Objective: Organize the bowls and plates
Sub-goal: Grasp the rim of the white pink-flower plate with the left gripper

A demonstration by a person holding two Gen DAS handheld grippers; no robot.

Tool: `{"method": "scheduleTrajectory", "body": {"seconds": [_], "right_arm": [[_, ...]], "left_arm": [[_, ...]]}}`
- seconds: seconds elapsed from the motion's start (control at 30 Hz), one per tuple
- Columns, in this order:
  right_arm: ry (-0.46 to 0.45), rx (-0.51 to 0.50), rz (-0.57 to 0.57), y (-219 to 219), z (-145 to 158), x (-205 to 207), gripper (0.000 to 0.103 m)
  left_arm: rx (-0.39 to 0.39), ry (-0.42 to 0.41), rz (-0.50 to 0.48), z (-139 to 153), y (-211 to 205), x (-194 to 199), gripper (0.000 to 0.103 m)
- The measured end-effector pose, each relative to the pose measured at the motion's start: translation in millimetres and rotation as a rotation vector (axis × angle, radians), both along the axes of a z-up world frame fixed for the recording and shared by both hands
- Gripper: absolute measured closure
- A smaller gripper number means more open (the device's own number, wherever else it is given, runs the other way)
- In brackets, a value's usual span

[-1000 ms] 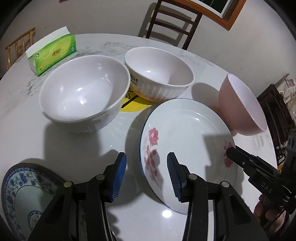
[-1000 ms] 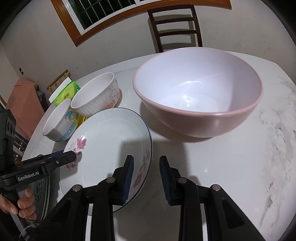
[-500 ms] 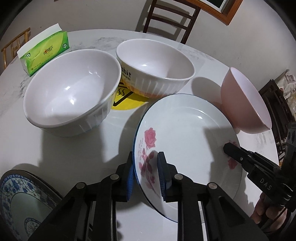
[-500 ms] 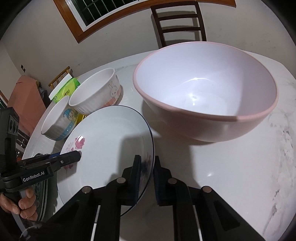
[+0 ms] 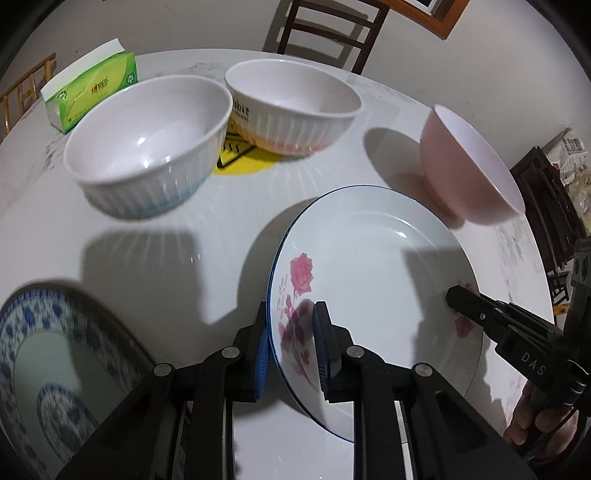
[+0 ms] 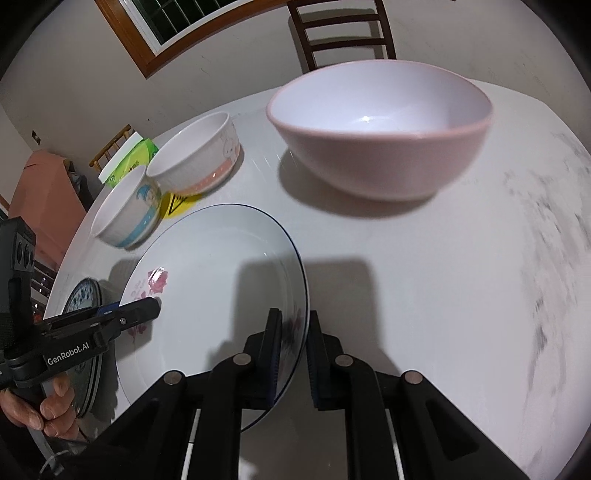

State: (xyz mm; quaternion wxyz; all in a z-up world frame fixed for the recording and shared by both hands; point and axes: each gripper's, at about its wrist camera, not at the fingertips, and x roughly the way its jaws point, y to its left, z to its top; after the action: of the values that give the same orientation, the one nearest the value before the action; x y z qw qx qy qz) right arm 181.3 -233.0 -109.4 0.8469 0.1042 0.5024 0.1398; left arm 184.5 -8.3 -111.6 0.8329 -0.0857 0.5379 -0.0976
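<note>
At far left of the left wrist view, a blue-patterned plate [image 5: 44, 373] lies flat on the white table [image 5: 155, 258]. Behind it stand a green tissue box [image 5: 96, 92], then a white ribbed bowl [image 5: 147, 144] with a blue base, then a second ribbed bowl [image 5: 291, 107] with an orange base standing on a yellow sticker [image 5: 240, 158]. The two bowls sit just beside each other.

The left gripper [image 5: 291, 349] pinches the near-left rim of the rose plate [image 5: 369, 266], one blue pad under the rim and one on top. The plate is tilted and appears lifted off the table, casting a shadow to its left. On the plate's opposite rim the right gripper [image 6: 293, 360] is pressed together on the edge, one finger inside the plate and one outside; in the left view its black finger [image 5: 480, 310] reaches onto the rim near a second rose print.

To the right, a pink bowl [image 6: 380, 129] stands upright on the table, apart from the plate. A wooden chair [image 6: 343, 33] stands behind the table.
</note>
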Motion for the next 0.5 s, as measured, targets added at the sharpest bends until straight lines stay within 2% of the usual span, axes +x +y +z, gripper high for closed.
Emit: {"method": "scheduleTrajectory", "body": {"seconds": [0.23,0.5], "right_arm": [[0.010,0.001,-0.014,-5.8,0.1,-32.6,0.090],[0.012,0.002,-0.026,-4.2,1.5,-50.8,0.090]], "left_arm": [[0.016,-0.002,-0.010,1.5,-4.3,-27.9,0.085],[0.026,-0.001,-0.031,-1.9,-3.0,-48.5,0.085]]}}
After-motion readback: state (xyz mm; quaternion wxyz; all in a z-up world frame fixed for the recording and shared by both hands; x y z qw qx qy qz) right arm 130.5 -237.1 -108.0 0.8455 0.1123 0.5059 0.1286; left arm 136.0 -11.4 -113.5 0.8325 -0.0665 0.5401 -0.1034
